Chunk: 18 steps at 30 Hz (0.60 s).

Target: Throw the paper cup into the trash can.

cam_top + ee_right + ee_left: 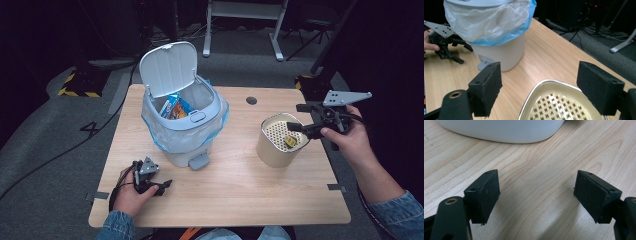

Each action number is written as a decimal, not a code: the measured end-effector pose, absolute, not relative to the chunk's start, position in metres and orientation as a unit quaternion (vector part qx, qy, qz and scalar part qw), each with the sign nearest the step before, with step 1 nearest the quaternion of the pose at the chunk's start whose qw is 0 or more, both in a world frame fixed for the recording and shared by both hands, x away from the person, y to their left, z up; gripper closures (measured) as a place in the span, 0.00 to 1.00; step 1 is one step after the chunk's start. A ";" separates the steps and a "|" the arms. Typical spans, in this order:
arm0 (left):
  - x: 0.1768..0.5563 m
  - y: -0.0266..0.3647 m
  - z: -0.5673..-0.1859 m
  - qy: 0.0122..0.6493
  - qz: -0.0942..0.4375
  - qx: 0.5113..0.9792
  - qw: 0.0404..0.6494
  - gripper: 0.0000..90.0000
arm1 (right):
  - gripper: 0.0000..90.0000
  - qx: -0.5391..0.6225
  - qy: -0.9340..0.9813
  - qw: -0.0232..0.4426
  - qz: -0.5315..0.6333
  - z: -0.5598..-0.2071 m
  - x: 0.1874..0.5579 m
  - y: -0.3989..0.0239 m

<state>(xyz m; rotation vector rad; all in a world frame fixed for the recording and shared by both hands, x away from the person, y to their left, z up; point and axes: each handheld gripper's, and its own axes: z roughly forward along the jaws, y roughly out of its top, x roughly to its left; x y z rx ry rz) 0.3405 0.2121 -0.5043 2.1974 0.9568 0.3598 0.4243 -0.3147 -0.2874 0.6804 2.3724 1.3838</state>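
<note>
A white pedal bin (185, 135) stands at the table's back left with its lid (167, 67) up, a blue-edged bag lining it and snack packets (175, 107) inside. To the right is a cream canister (277, 147) with a perforated inside and a small yellow piece (289, 141) in it. My left gripper (166, 187) rests open on the wood in front of the bin, near its pedal (198, 161). In the left gripper view the jaws (536, 195) hold nothing. My right gripper (295, 117) hovers open over the canister's far rim (554, 102), jaws empty (539, 82).
The wooden table (235, 190) has a round cable hole (251, 100) at the back. The right gripper view shows the bin (499, 52) and the left gripper (465, 55) beyond it. Grey floor, cables and a desk frame (245, 20) lie behind.
</note>
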 end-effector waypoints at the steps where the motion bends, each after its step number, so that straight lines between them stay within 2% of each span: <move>1: 0.341 0.212 -0.504 0.370 0.139 0.849 0.351 0.23 | 0.23 0.241 0.828 0.155 0.483 -0.290 0.423 -0.319; 18: 0.341 0.212 -0.504 0.370 0.139 0.849 0.352 0.23 | 0.23 0.279 0.826 0.151 0.466 -0.331 0.404 -0.363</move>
